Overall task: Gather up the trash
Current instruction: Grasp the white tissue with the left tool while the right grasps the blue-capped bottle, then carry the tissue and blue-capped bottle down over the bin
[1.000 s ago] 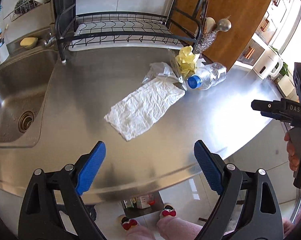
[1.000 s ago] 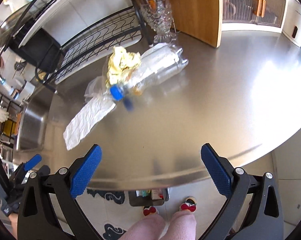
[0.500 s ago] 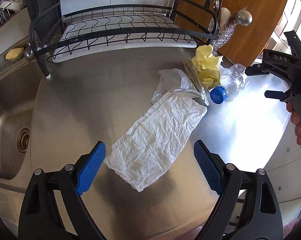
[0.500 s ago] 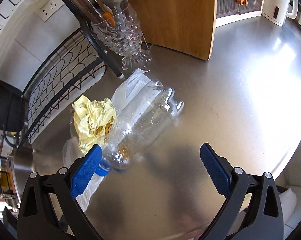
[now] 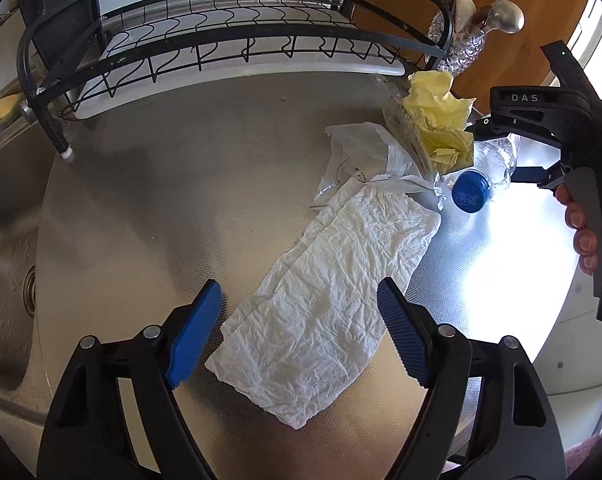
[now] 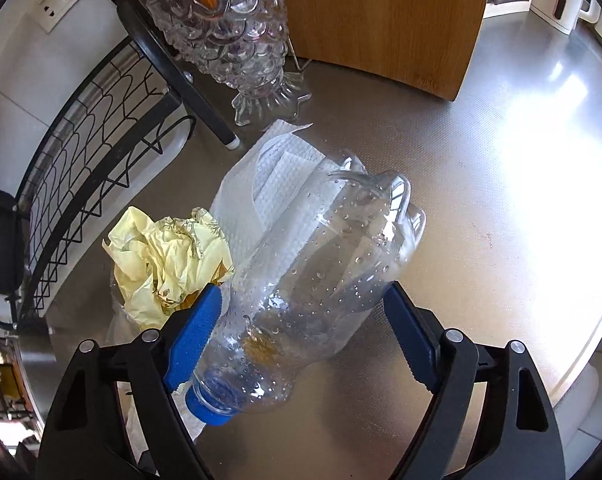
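Both grippers have dropped in over the counter [image 5: 149,184] since a second ago, and their jaws have just been closing. Around the tissue [image 5: 325,312] the left gripper [image 5: 301,330] now straddles the near end, its blue pads apart from the paper, so nothing is gripped yet; the sheet lies flat, which probably means it must be pinched up off the steel. At the bottle [image 6: 301,300], lying on its side with the cap [image 6: 211,410] toward the camera, the right gripper [image 6: 301,336] brackets the neck end: the left pad looks to be touching the plastic, the right one seems still clear, so I judge it not yet clamped. Yellow paper [image 6: 165,256] sits just beside the bottle, against the rack [image 6: 101,152], with a napkin [image 6: 277,168] under the bottle.
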The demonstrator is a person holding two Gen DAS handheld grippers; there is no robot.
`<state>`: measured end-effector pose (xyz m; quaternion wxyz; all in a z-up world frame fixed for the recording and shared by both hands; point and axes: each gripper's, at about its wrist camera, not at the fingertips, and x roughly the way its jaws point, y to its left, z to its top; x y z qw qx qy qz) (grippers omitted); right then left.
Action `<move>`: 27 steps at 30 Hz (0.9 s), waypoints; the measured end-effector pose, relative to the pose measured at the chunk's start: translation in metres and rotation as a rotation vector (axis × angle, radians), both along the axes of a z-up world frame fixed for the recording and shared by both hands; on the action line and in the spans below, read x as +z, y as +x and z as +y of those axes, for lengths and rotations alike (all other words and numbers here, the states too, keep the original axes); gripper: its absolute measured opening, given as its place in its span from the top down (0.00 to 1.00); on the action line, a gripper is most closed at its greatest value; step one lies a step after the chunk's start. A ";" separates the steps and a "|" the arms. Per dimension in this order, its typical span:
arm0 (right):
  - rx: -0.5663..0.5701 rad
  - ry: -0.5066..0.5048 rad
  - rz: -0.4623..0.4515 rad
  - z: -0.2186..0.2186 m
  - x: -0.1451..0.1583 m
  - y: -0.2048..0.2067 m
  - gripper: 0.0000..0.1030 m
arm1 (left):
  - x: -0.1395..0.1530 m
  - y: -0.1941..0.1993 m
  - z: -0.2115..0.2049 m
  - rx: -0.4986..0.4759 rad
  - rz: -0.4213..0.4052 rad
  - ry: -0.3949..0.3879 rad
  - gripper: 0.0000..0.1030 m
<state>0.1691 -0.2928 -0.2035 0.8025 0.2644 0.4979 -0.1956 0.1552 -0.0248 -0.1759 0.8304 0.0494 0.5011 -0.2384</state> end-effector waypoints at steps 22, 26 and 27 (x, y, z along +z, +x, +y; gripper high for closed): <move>0.056 -0.012 -0.014 -0.005 -0.008 -0.043 0.38 | -0.007 -0.035 -0.015 -0.081 -0.034 0.059 0.99; 0.099 -0.042 -0.051 0.001 0.003 -0.062 0.39 | -0.001 -0.048 -0.009 -0.046 -0.029 0.030 1.00; 0.111 -0.042 -0.061 0.000 0.007 -0.074 0.39 | 0.002 -0.052 -0.006 -0.039 -0.025 0.016 1.00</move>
